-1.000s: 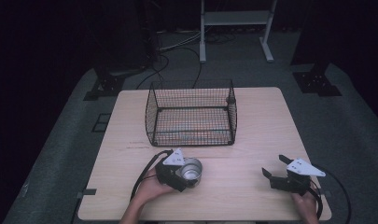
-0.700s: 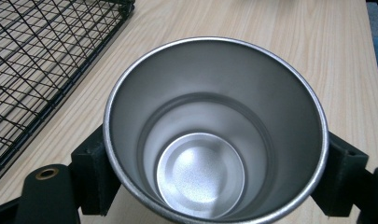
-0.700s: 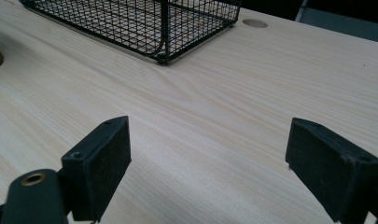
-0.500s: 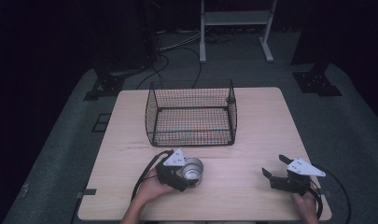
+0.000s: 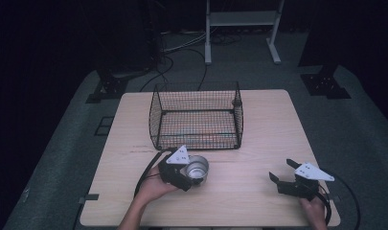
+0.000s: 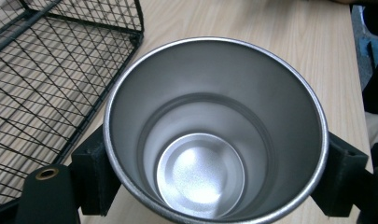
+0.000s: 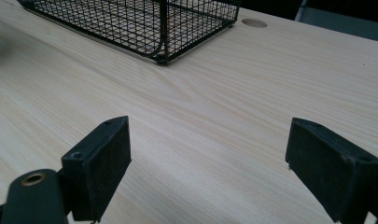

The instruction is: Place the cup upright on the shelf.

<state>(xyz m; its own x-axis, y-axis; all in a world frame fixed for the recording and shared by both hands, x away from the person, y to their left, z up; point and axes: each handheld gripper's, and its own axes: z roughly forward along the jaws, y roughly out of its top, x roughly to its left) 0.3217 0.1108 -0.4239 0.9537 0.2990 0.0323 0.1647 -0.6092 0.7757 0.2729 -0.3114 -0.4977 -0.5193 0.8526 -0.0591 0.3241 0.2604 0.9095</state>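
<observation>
Nothing moved since the earlier frames: your grippers, the cup and the basket all kept their places.

Item 1, steel cup (image 5: 197, 168): stood on the bench (image 5: 258, 129) near its front edge, left of centre, just in front of the wire basket. Round mouth with a thin rolled rim; brushed, matte grey inner wall; a stepped ring partway down; a flat, brighter disc at the bottom. It was empty and open upward. Your left gripper view looked straight down into it.

Item 2, left gripper (image 5: 184, 170): your left hand (image 5: 153, 188) held it at the cup. Its black fingers (image 6: 95, 173) sat pressed against the cup's outer wall, one on each side, clamped on it.

Item 3, right gripper (image 5: 283, 171): held by your right hand (image 5: 315, 211) near the bench's front right corner, well apart from the cup. Its fingers (image 7: 100, 163) were spread wide with bare wood between them, grasping nothing.

Item 4, wire basket (image 5: 196, 117): black mesh, rectangular, empty, set at the middle of the bench.

Item 5, bench: pale wood grain, rounded corners, with a round hole (image 7: 254, 22) in its surface beyond the basket in your right gripper view.
</observation>
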